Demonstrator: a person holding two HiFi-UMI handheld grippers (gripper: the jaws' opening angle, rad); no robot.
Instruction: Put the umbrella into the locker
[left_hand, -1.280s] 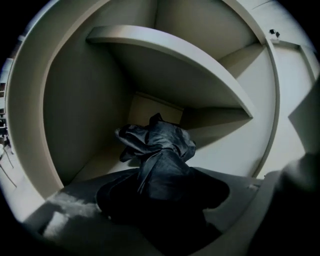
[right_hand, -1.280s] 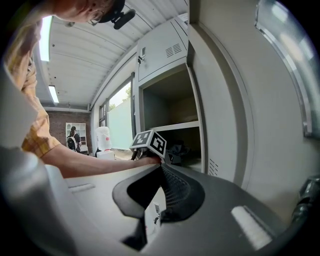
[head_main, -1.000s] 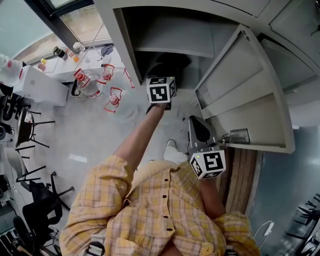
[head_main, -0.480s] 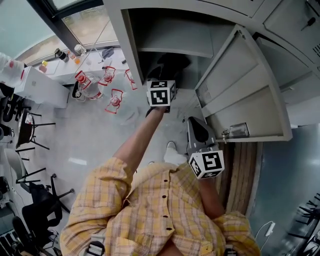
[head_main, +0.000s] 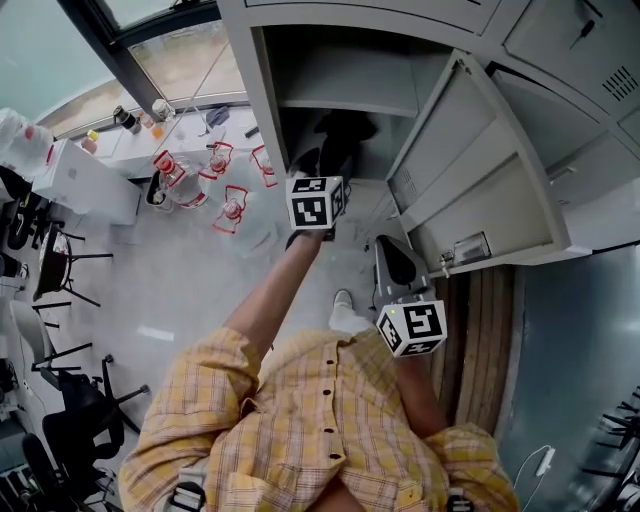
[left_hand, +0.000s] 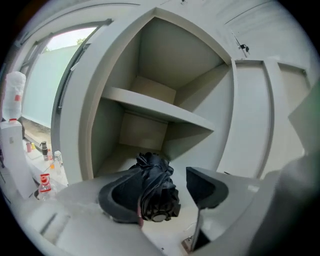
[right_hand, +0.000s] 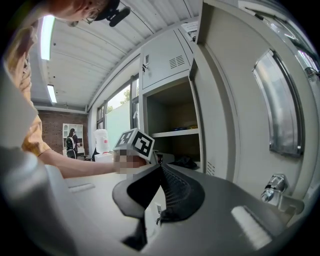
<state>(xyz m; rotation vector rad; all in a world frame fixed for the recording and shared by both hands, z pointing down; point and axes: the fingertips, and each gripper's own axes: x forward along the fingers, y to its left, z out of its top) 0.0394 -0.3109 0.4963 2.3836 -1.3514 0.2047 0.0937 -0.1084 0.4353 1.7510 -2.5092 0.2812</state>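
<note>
While the tall grey metal locker (head_main: 262, 110) stood open: a person in a yellow checked shirt (head_main: 320, 420) faced it with a gripper in each hand.
Floor at left: clear containers with red fittings (head_main: 190, 175) sat clustered beside a white box (head_main: 85, 180).
Left gripper (left_hand: 165, 192): it was held at the locker's mouth, its jaws wide apart after just closing a shade, and its pads pressed on nothing.
Umbrella: the folded black fabric umbrella (left_hand: 155, 185) lay in the lower compartment beneath the pale grey shelf (left_hand: 160, 107). Its capped end pointed towards the gripper, in line between the jaws, hard by the left-hand pad and clear of the other.
Right gripper (right_hand: 159, 167): it was held short of the locker, beside the person's outstretched left arm, with its jaws closed together and empty.
Locker door (head_main: 480, 170): the grey metal door hung swung out at right, with a shiny metal latch (head_main: 470, 248) on its inner face.
</note>
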